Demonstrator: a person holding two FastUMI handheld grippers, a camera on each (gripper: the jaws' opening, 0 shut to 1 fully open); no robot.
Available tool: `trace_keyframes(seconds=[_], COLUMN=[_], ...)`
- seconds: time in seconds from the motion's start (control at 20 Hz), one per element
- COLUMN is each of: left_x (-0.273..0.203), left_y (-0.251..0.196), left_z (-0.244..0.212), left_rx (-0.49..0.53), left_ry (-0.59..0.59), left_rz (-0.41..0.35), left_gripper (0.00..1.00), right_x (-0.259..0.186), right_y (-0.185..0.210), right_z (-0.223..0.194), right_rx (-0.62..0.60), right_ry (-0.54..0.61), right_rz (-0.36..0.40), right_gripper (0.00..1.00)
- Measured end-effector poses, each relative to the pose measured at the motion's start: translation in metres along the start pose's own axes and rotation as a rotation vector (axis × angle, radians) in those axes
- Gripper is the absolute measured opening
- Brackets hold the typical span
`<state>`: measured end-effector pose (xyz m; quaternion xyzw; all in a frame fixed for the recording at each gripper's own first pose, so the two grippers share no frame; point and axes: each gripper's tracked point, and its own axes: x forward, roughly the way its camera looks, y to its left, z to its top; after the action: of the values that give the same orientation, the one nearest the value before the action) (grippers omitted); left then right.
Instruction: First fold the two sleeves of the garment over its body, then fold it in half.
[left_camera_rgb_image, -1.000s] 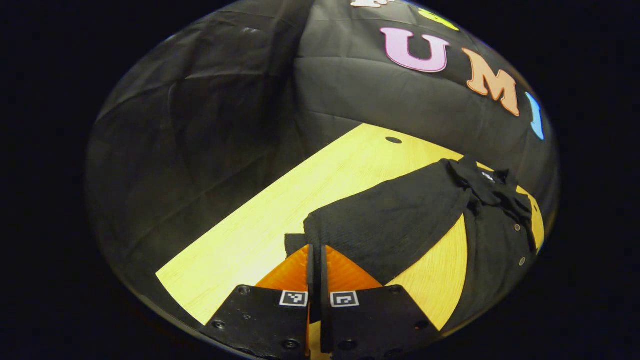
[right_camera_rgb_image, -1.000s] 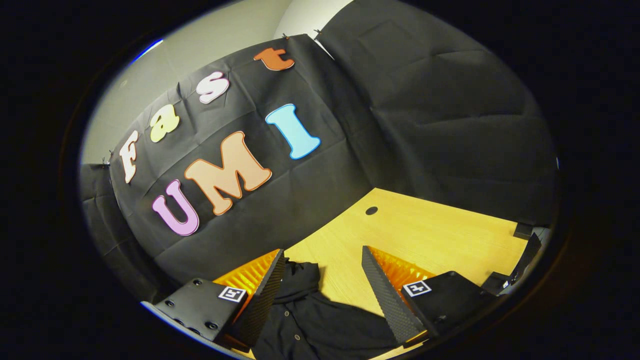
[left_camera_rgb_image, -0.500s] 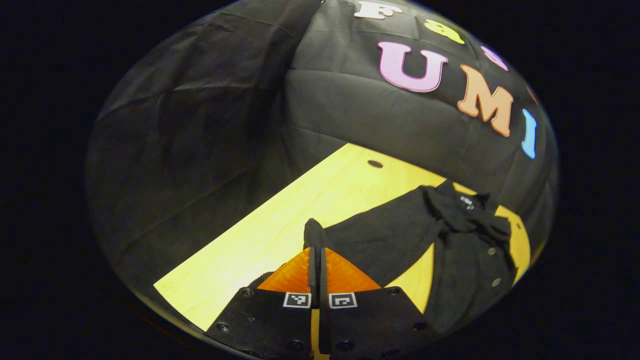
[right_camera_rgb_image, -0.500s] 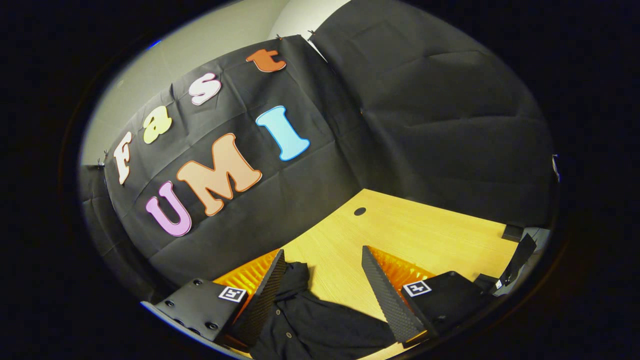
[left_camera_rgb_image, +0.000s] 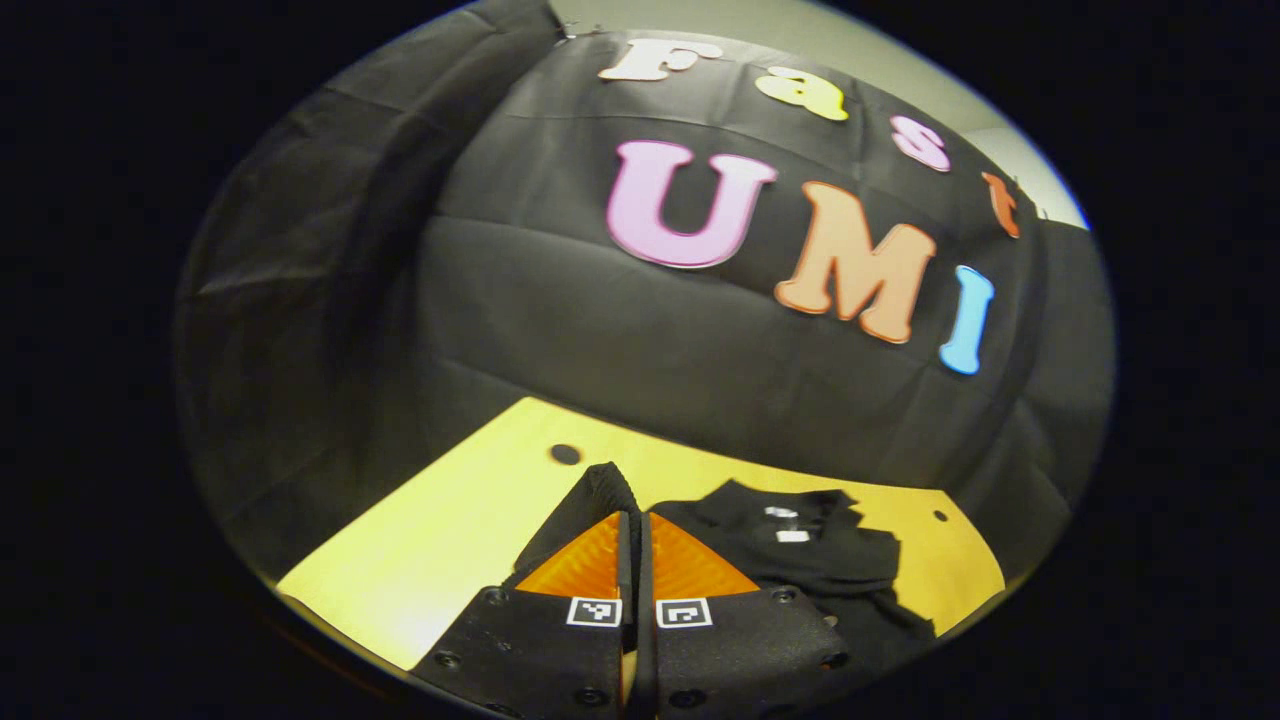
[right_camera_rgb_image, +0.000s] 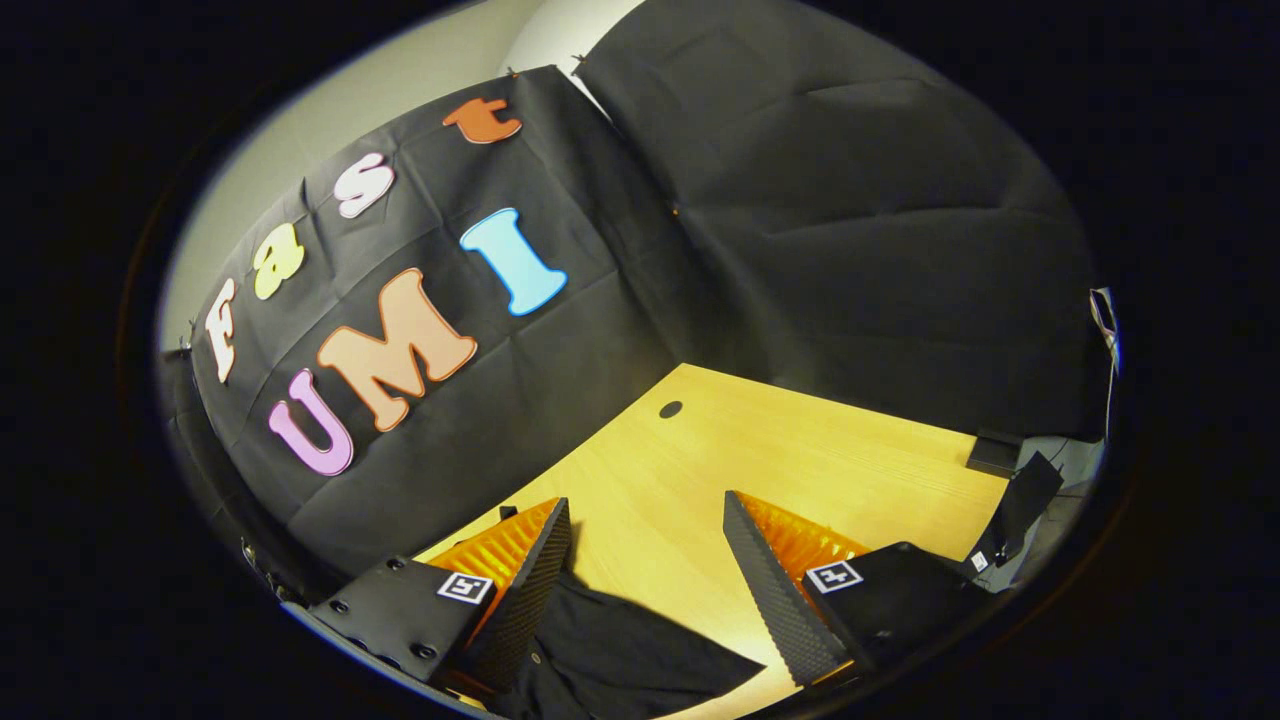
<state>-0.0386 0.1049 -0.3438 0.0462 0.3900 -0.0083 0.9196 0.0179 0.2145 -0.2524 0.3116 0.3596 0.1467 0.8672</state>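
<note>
Garment (left_camera_rgb_image: 800, 550) lies low centre on the desk (left_camera_rgb_image: 440, 530); left tongs (left_camera_rgb_image: 632, 520) pinch its sleeve (left_camera_rgb_image: 590, 500) mid-fold, right tongs (right_camera_rgb_image: 645, 560) gape. Next: lay the sleeve across the body.

Dim booth, lit from above; bright on the counter (right_camera_rgb_image: 800, 450), with soft shadows. Strong fisheye bending toward the edges. Sharp mid-frame, slightly soft at the rims.
</note>
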Motion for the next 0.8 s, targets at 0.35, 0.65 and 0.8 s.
trace_keyframes(seconds=[0.35, 0.65, 0.8], left_x=[0.102, 0.126, 0.131], left_y=[-0.199, -0.282, -0.294], left_z=[-0.036, -0.116, -0.145], left_rx=[0.118, 0.173, 0.222], left_ry=[0.057, 0.196, 0.274], left_rz=[-0.241, -0.311, -0.316], left_gripper=[0.0, 0.0, 0.02], right_x=[-0.014, -0.021, -0.015], right_y=[-0.069, -0.096, -0.101], right_z=[0.027, 0.048, 0.047], right_rx=[0.066, 0.026, 0.007], right_ry=[-0.013, 0.009, 0.034], right_rz=[-0.067, -0.09, -0.084], right_gripper=[0.97, 0.97, 0.97])
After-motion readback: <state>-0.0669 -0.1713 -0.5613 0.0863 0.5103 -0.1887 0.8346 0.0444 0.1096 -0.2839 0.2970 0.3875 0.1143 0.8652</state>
